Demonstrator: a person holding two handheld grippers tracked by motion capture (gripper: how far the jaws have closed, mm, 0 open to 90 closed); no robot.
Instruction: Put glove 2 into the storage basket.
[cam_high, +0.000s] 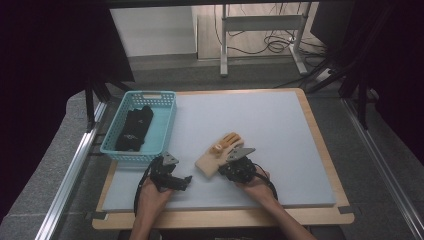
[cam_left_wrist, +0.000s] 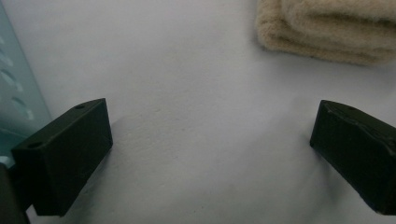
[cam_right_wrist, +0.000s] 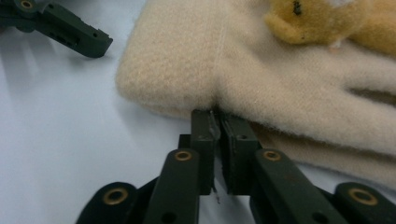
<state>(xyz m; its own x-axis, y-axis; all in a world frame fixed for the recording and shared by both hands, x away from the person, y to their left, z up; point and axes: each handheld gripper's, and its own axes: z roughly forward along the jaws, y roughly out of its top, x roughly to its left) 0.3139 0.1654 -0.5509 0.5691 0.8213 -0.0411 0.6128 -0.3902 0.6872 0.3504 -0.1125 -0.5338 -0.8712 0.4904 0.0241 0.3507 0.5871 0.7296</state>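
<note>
A beige knitted glove (cam_high: 220, 152) with orange fingers lies on the white foam mat (cam_high: 270, 120), cuff towards me. My right gripper (cam_high: 227, 169) is at the cuff's near edge. In the right gripper view its jaws (cam_right_wrist: 218, 116) stand almost together, and the edge of the glove (cam_right_wrist: 280, 70) puckers into them. My left gripper (cam_high: 176, 180) rests low over the mat, left of the glove. Its jaws (cam_left_wrist: 210, 154) are spread wide with only bare mat between them. The glove's cuff (cam_left_wrist: 327, 28) lies ahead of it to the right. The left gripper (cam_right_wrist: 60, 25) also appears beyond the cuff.
A light blue plastic basket (cam_high: 150, 94) stands at the mat's left side with a dark pair of gloves (cam_high: 135, 127) inside. Its wall (cam_left_wrist: 18, 93) is close beside my left gripper. The mat lies on a wooden board (cam_high: 320, 135), with table legs and cables behind.
</note>
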